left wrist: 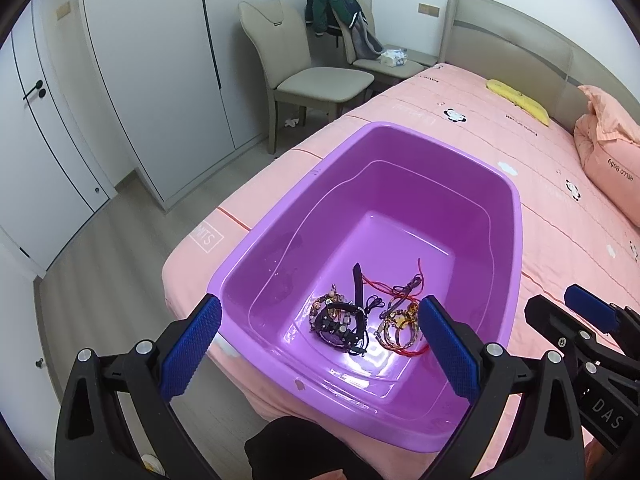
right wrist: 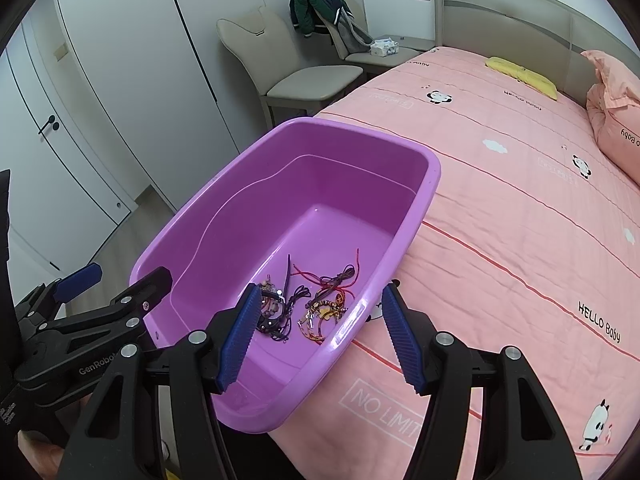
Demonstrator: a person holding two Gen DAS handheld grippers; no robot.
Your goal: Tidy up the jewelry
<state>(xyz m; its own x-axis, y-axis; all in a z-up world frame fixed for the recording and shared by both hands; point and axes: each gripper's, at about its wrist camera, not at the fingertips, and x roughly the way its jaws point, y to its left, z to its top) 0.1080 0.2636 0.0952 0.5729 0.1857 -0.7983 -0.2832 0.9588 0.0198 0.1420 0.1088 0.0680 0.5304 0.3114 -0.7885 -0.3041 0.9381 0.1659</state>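
- The jewelry lies in a purple basin [left wrist: 516,216] that stands on the pink bed [left wrist: 560,216], at the corner nearest me, with one end jutting a little past the mattress edge.
- Inside, two clumps rest on the basin floor near my end: a dark watch [left wrist: 340,322] with its strap standing up among beaded pieces, and just beside it a tangle of gold bracelets and red cord [left wrist: 400,320] (the strands cross so much that I cannot count the pieces).
- My guess is that the basin serves to keep small, slippery things from vanishing into the quilt; whether the pieces were gathered here or wait here to be sorted out, this scene fits both.
- My left tongs [left wrist: 320,348] hang above the near rim, angled down into the basin, spread wide and gripping nothing; both clumps show between the blue pads [left wrist: 192,348].
- My right tongs [right wrist: 316,340] hover lower on the right, also pointed downward, equally wide and bare, straddling the basin's right wall so that one pad is over the inside and the other over the bed.
- The two tools sit close side by side, each visible at the edge of the other's camera, both aimed towards the same pile.
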